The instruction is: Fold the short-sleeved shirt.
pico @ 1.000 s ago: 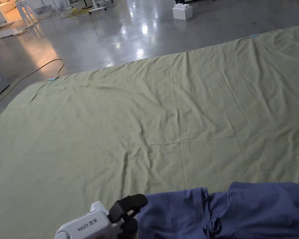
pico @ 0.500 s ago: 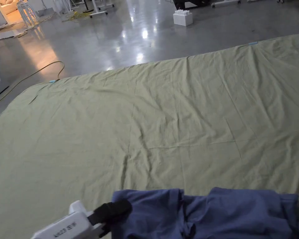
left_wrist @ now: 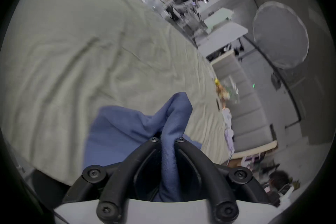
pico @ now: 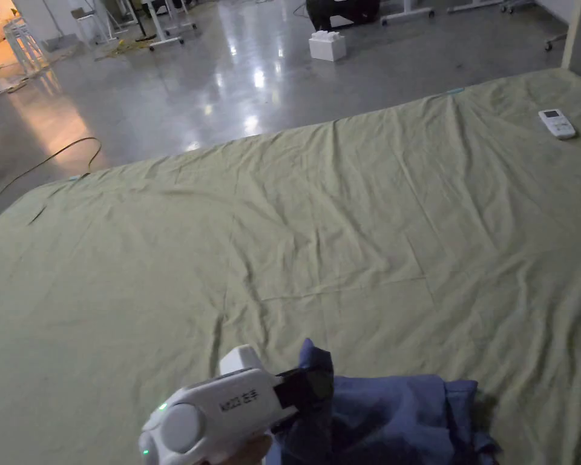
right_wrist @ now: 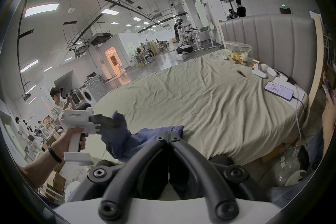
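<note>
while the left gripper (left_wrist: 167, 140) is clenched on a bunched fold of the blue short-sleeved shirt (pico: 398, 418), the rest of the garment hangs and heaps just below and to the right of it, at the near edge of the green sheet (pico: 319, 242) that covers the bed. in the left gripper view the cloth runs up between both jaws and peaks just past the tips. in the right gripper view the right gripper (right_wrist: 168, 137) has its jaws closed tip to tip, with the shirt's edge directly ahead of them; whether cloth is actually pinched there i cannot tell.

the risk, as i judge it, comes from the grip itself: the left jaws hold a thick wad, not a clean corner or hem, so pulling out over the sheet could drag the shirt in a twisted lump, or layers could slip free one at a time. if the right jaws hold nothing, the shirt will swing from a single point and not spread.

no basket or bin is near the grippers; far beyond the right one, by the headboard (right_wrist: 269, 40), a clear bag (right_wrist: 240, 53) holds something yellowish, too small to name
</note>
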### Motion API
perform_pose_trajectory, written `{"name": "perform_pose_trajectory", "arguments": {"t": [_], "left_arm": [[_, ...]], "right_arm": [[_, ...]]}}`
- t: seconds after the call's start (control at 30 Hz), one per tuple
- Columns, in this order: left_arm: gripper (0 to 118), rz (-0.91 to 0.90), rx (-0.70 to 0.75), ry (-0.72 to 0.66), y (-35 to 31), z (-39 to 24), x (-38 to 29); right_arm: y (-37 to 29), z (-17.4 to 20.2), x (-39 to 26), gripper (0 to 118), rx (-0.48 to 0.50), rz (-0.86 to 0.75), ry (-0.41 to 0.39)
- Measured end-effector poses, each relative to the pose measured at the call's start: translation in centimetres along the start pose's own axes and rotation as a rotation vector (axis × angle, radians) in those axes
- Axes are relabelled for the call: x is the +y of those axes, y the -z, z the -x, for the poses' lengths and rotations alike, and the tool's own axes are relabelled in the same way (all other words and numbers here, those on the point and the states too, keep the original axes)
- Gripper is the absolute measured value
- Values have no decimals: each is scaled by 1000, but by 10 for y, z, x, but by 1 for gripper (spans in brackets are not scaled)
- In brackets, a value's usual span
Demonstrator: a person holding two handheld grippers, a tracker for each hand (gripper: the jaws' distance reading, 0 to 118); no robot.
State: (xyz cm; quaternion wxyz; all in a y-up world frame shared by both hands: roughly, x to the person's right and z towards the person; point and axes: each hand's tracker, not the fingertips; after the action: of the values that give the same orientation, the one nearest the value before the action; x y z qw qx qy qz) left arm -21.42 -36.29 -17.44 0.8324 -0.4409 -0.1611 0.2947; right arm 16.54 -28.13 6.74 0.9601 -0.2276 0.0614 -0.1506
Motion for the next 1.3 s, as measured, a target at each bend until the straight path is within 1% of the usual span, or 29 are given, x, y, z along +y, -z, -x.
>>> {"name": "perform_pose_trajectory", "arguments": {"t": [0.03, 0.17, 0.23, 0.27, 0.3, 0.33, 0.37, 0.4, 0.43, 0.47, 0.53, 0.57, 0.6, 0.63, 0.67, 0.73, 0.77, 0.8, 0.83, 0.87, 0.9, 1.03, 1.07, 1.1, 1.13, 1.17, 1.2, 1.23, 1.3], "left_arm": [[9, 36, 4, 26, 20, -18, -9], [10, 94, 27, 37, 71, -44, -27], [16, 92, 47, 52, 86, -45, -28], [16, 103, 40, 46, 88, -43, -24], [36, 116, -17, 23, 85, -48, -28], [55, 99, -92, -20, 79, -46, -26], [72, 74, -136, -47, 70, -43, -22], [80, 48, -152, -44, 63, -40, -18], [79, 13, -154, -30, 45, -46, -23], [79, -27, -102, -14, 38, -42, -21], [77, -60, 0, -7, 35, -32, -19], [70, -42, 8, -7, 36, -31, -27], [44, -20, -17, -14, 42, -26, -28], [19, 19, -49, -55, 52, -21, -33], [7, 46, -85, -102, 62, -18, -39], [7, 122, -185, -138, 90, -16, -53], [7, 165, -194, -118, 104, -20, -62], [6, 201, -162, -74, 116, -21, -68], [2, 248, -97, -5, 128, -25, -78], [1, 272, -15, 60, 137, -24, -87], [1, 211, -84, 43, 136, -25, -89], [1, 208, -50, 108, 131, -37, -82], [0, 214, -58, 115, 127, -41, -79], [0, 194, -91, 130, 119, -45, -73], [0, 146, -182, 151, 105, -47, -67], [0, 100, -307, 154, 90, -49, -60], [0, 66, -343, 145, 76, -51, -53], [0, 25, -323, 138, 54, -53, -46], [0, -66, -299, 142, 19, -48, -35]], "right_arm": [[-3, -3, 0, 0, -18, -4, 6], [-14, -21, -7, 0, -66, -15, 65], [-15, -29, -12, 0, -83, -5, 86], [-16, -32, -13, 0, -92, 2, 95], [-16, -34, -14, 0, -98, 4, 100], [-17, -37, -16, 0, -102, 7, 106], [-17, -40, -17, 0, -105, 10, 112], [-18, -42, -18, 0, -107, 11, 116], [-17, -45, -19, 0, -108, 11, 122], [-16, -47, -20, 0, -108, 14, 129], [-15, -50, -20, 0, -107, 20, 144], [-13, -51, -20, 0, -105, 22, 145], [-13, -51, -19, 0, -105, 24, 144], [-13, -51, -18, 0, -106, 25, 140], [-14, -50, -18, 0, -106, 25, 134], [-14, -49, -17, 0, -107, 26, 124], [-14, -48, -16, 0, -109, 26, 119], [-15, -47, -16, 0, -111, 27, 114], [-15, -45, -16, 0, -113, 30, 106], [-15, -43, -15, 0, -115, 30, 97], [-15, -42, -15, 0, -114, 31, 89], [-7, -30, -11, 0, -97, 57, 29], [-2, -26, -10, 0, -80, 69, 0], [2, -22, -10, 0, -64, 71, -26], [9, -18, -8, 0, -45, 76, -46], [17, -13, -6, 0, -15, 90, -57], [26, -10, -5, 0, 20, 104, -59], [39, -7, -3, 0, 54, 119, -42], [69, -1, 2, 0, 133, 127, 68]]}}
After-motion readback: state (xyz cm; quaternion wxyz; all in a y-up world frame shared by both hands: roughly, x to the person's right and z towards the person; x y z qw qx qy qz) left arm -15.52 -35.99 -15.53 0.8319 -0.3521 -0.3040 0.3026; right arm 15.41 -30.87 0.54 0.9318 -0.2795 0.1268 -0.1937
